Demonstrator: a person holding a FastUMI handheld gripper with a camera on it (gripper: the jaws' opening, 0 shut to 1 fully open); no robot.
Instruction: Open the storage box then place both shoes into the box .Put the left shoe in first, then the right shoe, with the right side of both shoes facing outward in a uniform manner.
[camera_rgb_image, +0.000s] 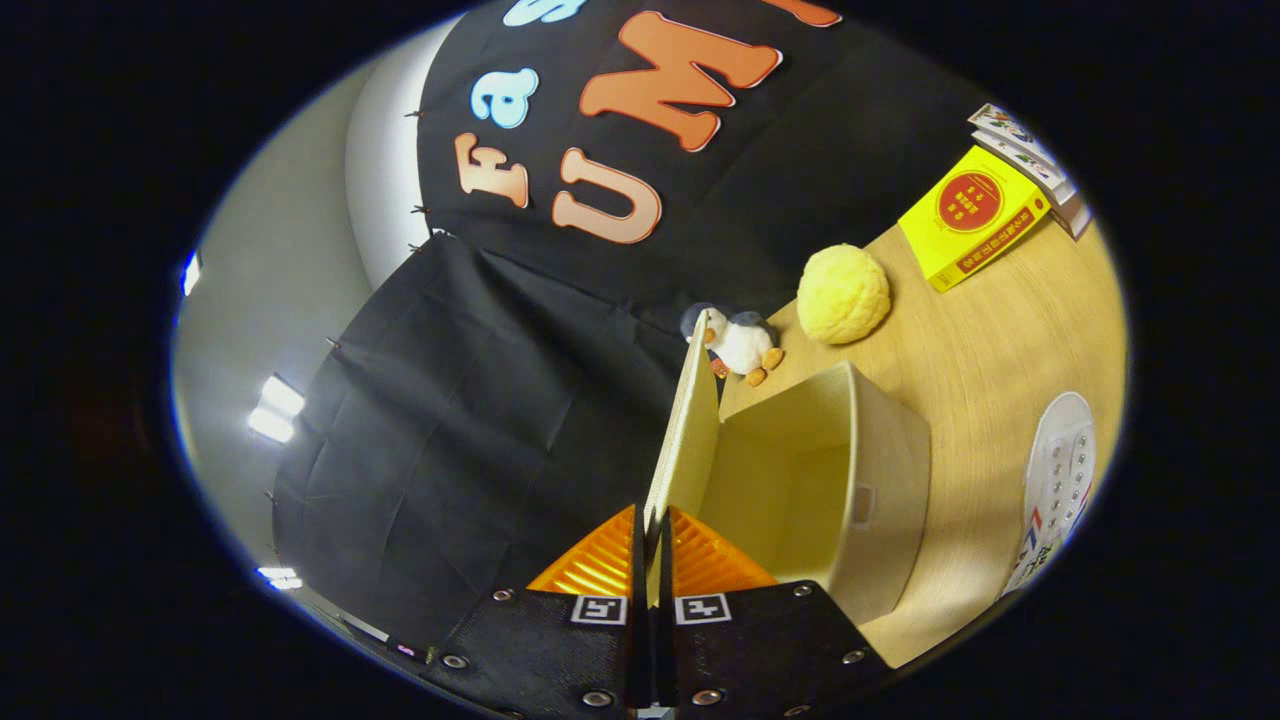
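Observation:
The view is rolled strongly sideways. My gripper (651, 545) is shut on the cream lid (685, 425) of the storage box, both fingers pressing its thin edge. The lid stands swung up from the box (880, 470), whose pale inside lies open right of the fingers and looks bare. A white shoe (1060, 480) with metal eyelets and a red and blue mark lies on the wooden table (990, 340) beyond the box's far side.
Past the lid's tip sits a small white plush toy (742, 345) with orange feet. A yellow bumpy ball (843, 294) rests beside it. A yellow book (970, 215) and a stack of other books (1030, 155) lie further off. Black cloth walls the left.

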